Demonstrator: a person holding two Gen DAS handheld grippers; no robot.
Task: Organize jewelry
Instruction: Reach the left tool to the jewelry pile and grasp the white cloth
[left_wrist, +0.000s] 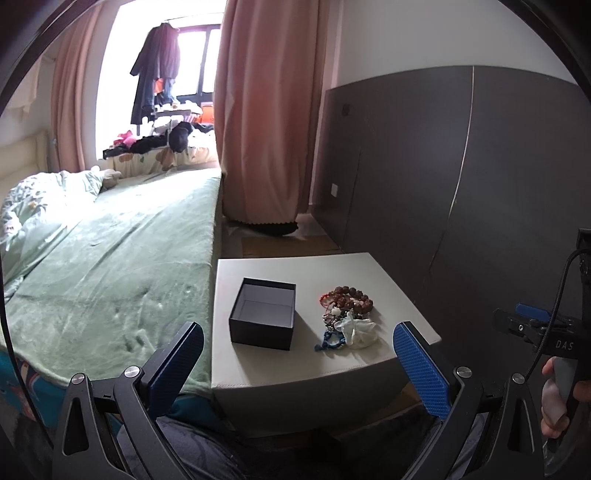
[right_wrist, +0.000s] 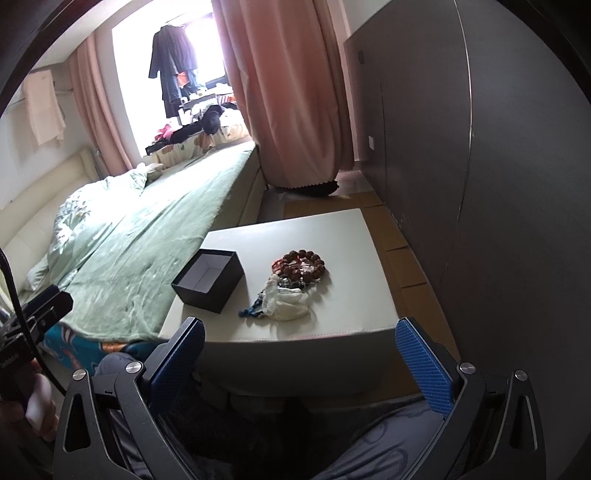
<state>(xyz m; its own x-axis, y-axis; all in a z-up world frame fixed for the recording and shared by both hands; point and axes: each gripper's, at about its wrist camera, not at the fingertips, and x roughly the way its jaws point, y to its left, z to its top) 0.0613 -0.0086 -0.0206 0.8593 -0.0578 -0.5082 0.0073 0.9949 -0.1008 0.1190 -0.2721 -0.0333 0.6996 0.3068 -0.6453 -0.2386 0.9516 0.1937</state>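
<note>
The left gripper (left_wrist: 298, 345) is hovering short of the near edge of the table, its blue-padded fingers (left_wrist: 421, 363) spread wide and holding nothing. The right gripper (right_wrist: 300, 341) is hanging in the same manner, fingers (right_wrist: 424, 363) wide apart and empty; in the left wrist view its body is also showing at the right margin, gripped by the person's hand (left_wrist: 556, 398).

Beyond the fingertips, a low white table (left_wrist: 373, 269) is standing just beside the bed (left_wrist: 110, 266). On its top, toward the bed side, an open black box (left_wrist: 263, 318) is sitting upright with a pale grey interior, nothing visible inside it. Near it on the right, apart from the box, the jewelry pile (left_wrist: 345, 314) is lying on the tabletop: a brown beaded bracelet (right_wrist: 303, 264) at the far end, darker mixed beads beneath it, a white cloth pouch (right_wrist: 286, 301) at the near end, and a blue beaded strand (right_wrist: 251, 310) trailing toward the front edge. The pieces are touching and overlapping one another.

Farther out, a green blanket (right_wrist: 155, 243) is covering the bed, with a crumpled floral quilt (right_wrist: 88, 206) lying toward the cream headboard. Pink curtains (left_wrist: 266, 110) are framing a bright window, where dark garments (left_wrist: 157, 70) are hanging and more clothing is lying heaped on the sill. A dark grey wardrobe (left_wrist: 461, 177) is lining the wall to the table's right, with wooden flooring showing between them.
</note>
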